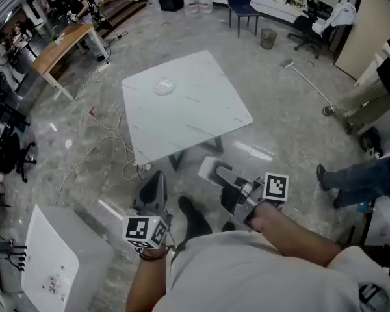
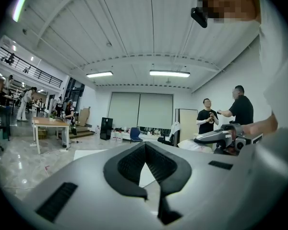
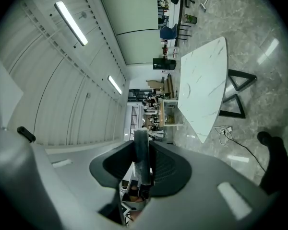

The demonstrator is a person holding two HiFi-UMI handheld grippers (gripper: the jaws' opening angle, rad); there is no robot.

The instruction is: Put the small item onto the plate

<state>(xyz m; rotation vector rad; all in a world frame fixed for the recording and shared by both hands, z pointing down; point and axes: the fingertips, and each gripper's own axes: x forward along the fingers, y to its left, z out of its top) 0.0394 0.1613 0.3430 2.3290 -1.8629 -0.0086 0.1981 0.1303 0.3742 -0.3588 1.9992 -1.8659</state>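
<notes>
Right hand-held gripper (image 3: 142,143), jaws narrowly parted, is pinching the small item (image 3: 143,164); left hand-held gripper (image 2: 145,145) is idling closed, empty; with the plate (image 1: 164,85) sitting far ahead on the desk (image 1: 201,112), a slack pinch could drop the item mid-carry.

1. I see a grey stone floor (image 1: 279,122) across the head view, with cables (image 1: 97,155) trailing at the left.
2. A white table (image 1: 198,112) stands at centre, and a wooden desk (image 1: 62,47) is at upper left.
3. A blue chair (image 1: 244,5) and a bin (image 1: 268,39) sit along the top edge.
4. In the left gripper view I make out a ribbed white ceiling (image 2: 134,32), strip lights (image 2: 169,73) at centre and a pale screen (image 2: 139,110) on the far wall.
</notes>
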